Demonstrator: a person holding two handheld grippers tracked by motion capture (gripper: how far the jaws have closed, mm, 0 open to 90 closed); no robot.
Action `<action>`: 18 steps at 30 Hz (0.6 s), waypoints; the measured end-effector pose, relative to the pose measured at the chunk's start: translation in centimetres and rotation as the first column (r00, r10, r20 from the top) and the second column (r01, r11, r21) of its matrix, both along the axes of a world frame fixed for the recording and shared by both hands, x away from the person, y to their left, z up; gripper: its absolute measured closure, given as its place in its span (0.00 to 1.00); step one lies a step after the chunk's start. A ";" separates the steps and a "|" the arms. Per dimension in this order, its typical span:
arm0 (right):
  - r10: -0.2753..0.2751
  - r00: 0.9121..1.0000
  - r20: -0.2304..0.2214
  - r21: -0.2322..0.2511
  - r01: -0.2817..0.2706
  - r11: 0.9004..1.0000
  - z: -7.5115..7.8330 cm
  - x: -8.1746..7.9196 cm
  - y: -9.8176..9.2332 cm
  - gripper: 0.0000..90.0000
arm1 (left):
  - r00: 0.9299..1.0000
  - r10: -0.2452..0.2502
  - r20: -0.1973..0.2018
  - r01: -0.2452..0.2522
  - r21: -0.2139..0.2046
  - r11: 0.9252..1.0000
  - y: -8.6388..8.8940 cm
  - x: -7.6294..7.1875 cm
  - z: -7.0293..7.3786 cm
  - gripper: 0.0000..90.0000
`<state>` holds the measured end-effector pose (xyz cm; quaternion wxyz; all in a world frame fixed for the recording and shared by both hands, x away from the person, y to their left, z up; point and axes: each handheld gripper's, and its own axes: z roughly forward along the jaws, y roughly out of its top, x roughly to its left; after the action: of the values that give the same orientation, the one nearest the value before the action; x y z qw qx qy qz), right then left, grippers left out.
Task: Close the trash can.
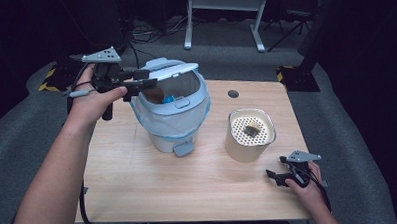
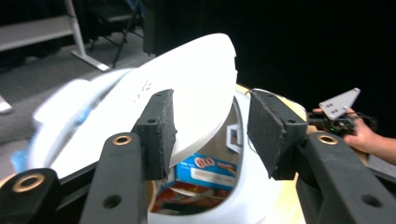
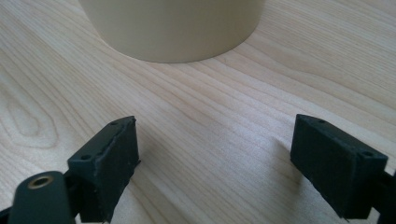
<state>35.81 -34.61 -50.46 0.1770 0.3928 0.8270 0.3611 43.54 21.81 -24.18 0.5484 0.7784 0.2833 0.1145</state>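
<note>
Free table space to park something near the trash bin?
Bare wood along the table's near edge, in front of the pedal trash bin, and its left strip. A narrow gap separates the bin from the beige perforated container. The right gripper crowds the near right corner.

High view above our near side facing far over the table [image 1: 139,184], left gripper view tight on bin [image 2: 196,84], right gripper view low by cream container [image 3: 173,28], both shared with high view.
</note>
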 end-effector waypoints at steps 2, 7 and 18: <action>0.000 1.000 0.000 0.000 0.000 1.000 0.0 0.0 0.0 0.17 | 1.000 -0.015 -0.020 0.015 0.012 1.000 -0.2 0.0 -0.2 0.58; 0.000 1.000 0.000 0.000 0.000 1.000 0.0 0.0 0.0 0.17 | 0.996 -0.039 -0.074 0.041 0.025 0.999 -0.9 -0.2 -0.8 0.63; 0.000 1.000 0.000 0.000 0.000 1.000 0.0 0.0 0.0 0.17 | 0.994 0.035 -0.106 -0.026 0.087 0.996 -2.3 0.3 -1.9 0.70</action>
<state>35.81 -34.61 -50.46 0.1769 0.3929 0.8271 0.3610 43.82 19.54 -26.10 0.4965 0.8020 0.3190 0.0928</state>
